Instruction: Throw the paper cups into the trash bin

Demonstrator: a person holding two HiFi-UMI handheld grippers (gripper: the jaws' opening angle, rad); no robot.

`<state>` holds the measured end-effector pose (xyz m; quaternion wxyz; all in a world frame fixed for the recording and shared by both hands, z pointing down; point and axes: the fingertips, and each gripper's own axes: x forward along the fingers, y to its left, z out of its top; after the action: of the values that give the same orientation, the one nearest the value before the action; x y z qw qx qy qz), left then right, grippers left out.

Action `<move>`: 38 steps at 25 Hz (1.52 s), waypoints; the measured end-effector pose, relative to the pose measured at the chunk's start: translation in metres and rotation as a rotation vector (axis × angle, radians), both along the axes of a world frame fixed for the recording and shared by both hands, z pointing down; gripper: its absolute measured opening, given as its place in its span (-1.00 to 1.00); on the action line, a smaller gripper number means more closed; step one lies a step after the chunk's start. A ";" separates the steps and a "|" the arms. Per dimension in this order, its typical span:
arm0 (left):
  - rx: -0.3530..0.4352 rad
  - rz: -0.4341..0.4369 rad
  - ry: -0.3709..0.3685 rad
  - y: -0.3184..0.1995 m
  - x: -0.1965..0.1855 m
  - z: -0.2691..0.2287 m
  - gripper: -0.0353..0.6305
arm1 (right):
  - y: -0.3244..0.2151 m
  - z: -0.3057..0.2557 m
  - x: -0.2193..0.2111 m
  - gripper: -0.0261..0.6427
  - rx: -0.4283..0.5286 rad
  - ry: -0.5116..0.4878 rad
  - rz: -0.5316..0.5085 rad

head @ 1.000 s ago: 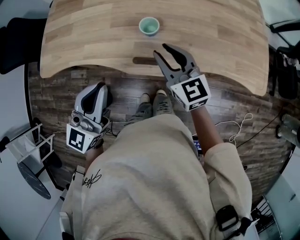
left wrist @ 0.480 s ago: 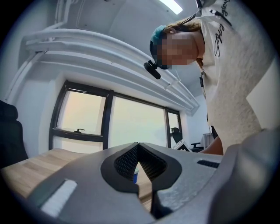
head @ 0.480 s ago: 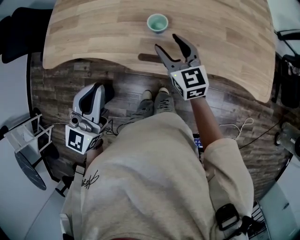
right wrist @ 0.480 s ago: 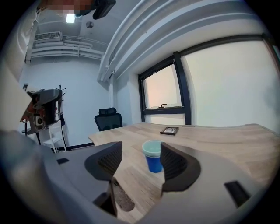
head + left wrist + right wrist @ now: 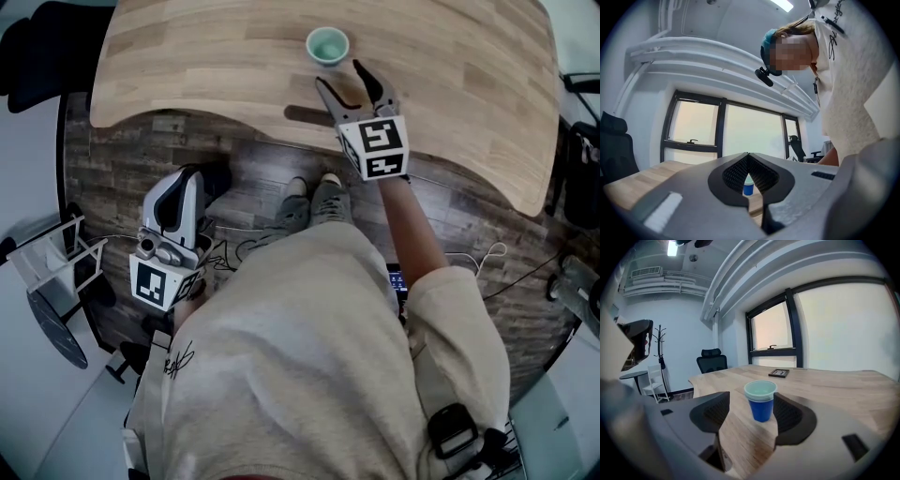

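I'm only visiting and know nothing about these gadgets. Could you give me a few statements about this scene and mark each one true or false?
1. The paper cup stands upright on the wooden table. True.
2. The right gripper is clamped on the cup. False: its fingers have just been opening and stand apart with nothing between them. The cup is just beyond their tips, untouched.
3. The left gripper has its fingers together. True.
4. The left gripper rests on the table. False: it is held low over the floor, off the table's edge.
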<state>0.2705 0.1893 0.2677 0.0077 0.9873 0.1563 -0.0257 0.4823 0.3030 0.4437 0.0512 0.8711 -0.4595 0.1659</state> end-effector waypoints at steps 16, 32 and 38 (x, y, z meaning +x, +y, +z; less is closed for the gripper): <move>-0.036 -0.052 0.005 -0.013 -0.001 -0.002 -0.88 | -0.007 0.044 0.029 -0.12 -0.038 -0.135 0.040; 0.031 -0.069 -0.020 -0.013 0.001 0.004 -0.88 | -0.022 0.063 0.040 -0.11 -0.094 -0.143 0.024; 0.021 -0.080 -0.022 -0.016 0.005 0.004 -0.88 | -0.026 0.065 0.044 -0.11 -0.122 -0.139 0.017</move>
<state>0.2751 0.1738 0.2717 -0.0021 0.9930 0.1171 -0.0134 0.5262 0.2770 0.5090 0.0707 0.8566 -0.4436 0.2539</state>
